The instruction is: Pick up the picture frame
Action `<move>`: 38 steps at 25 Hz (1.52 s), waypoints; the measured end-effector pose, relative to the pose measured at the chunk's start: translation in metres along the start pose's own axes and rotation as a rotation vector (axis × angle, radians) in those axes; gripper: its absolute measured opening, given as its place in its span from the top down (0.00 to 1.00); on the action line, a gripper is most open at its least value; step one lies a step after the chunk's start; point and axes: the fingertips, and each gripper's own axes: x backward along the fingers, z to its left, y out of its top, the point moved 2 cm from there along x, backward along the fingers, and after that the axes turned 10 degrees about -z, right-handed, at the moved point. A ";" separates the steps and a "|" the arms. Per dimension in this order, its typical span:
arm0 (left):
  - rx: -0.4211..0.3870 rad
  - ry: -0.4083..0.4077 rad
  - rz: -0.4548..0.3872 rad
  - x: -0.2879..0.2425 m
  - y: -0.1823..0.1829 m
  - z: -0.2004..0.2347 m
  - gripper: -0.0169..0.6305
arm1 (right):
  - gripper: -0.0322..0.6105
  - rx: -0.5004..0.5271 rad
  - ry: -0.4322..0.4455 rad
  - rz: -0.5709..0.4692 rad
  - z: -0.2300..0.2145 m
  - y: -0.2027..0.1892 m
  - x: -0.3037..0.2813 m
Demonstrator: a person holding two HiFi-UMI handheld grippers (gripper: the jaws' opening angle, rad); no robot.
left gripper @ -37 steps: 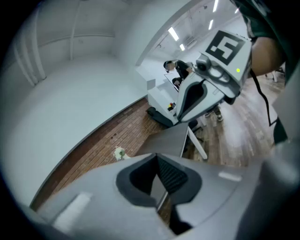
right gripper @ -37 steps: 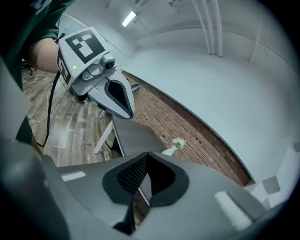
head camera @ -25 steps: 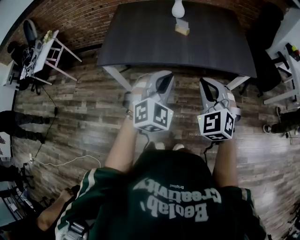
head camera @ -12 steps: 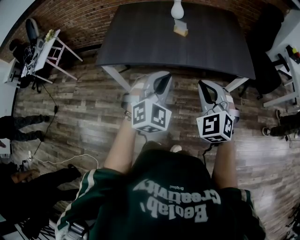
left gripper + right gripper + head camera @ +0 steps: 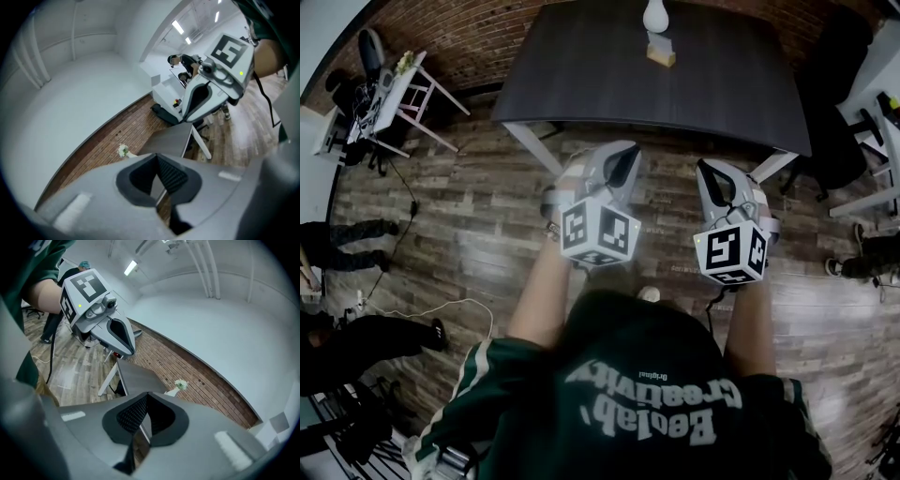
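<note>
Change over the last second: both claws have drifted a little left in the head view. The table's near edge sits about where it did. On the left, one pair of dark-trousered legs (image 5: 366, 342) has come in across the lower floor.

Nearest: one person in a green shirt (image 5: 637, 412), forearms reaching forward, with one pale shoe tip (image 5: 647, 293) showing below the hands.

Claws, count 2:
- Left claw (image 5: 621, 159): jaws closed tight together, nothing between the pads. It is held over the floor, short of the table.
- Right claw (image 5: 715, 176): the same, with the ribbed pads meeting in its own view and nothing gripped. It is level with the left one, and the two are apart side by side.

Marker cubes, count 2, one on each claw, facing up towards the head camera.

Below and around: wood plank floor (image 5: 469, 225). A second pair of bystander legs (image 5: 347, 232) stands at the left edge, making 2 pairs on that side.

Mid distance: one dark table (image 5: 600, 84) on white legs, its near edge just beyond the claw tips in the head view. One white stand (image 5: 403, 98) is well off to the table's left.

On the table, count 2:
- Picture frame (image 5: 661, 56): one, small and wood-coloured, towards the far edge and well apart from both claws. It is not yet picked up.
- White vase (image 5: 654, 16): one, just behind the frame, holding a pale sprig in the gripper views.

Farthest: a brick wall (image 5: 478, 37).
</note>
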 end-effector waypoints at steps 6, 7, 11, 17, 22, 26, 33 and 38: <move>0.005 0.011 0.004 -0.001 0.000 0.000 0.97 | 0.94 0.000 -0.008 -0.018 -0.004 0.000 -0.002; 0.004 0.014 0.004 -0.003 -0.001 0.001 0.97 | 0.94 0.001 -0.009 -0.021 -0.005 -0.001 -0.004; 0.011 0.018 0.003 -0.018 -0.012 0.009 0.97 | 0.94 0.010 -0.006 -0.014 -0.010 -0.010 -0.020; 0.019 0.013 -0.012 -0.057 -0.034 0.039 0.97 | 0.94 0.016 -0.014 0.000 -0.036 -0.021 -0.065; 0.012 0.007 -0.024 -0.104 -0.053 0.080 0.97 | 0.94 0.005 -0.033 0.000 -0.072 -0.031 -0.119; 0.026 -0.019 -0.026 -0.138 -0.072 0.111 0.97 | 0.94 -0.001 -0.046 0.009 -0.095 -0.035 -0.161; 0.049 -0.050 -0.060 -0.195 -0.101 0.165 0.97 | 0.94 -0.009 -0.063 0.049 -0.136 -0.047 -0.231; 0.060 -0.062 -0.072 -0.239 -0.121 0.198 0.97 | 0.94 -0.014 -0.066 0.071 -0.163 -0.059 -0.276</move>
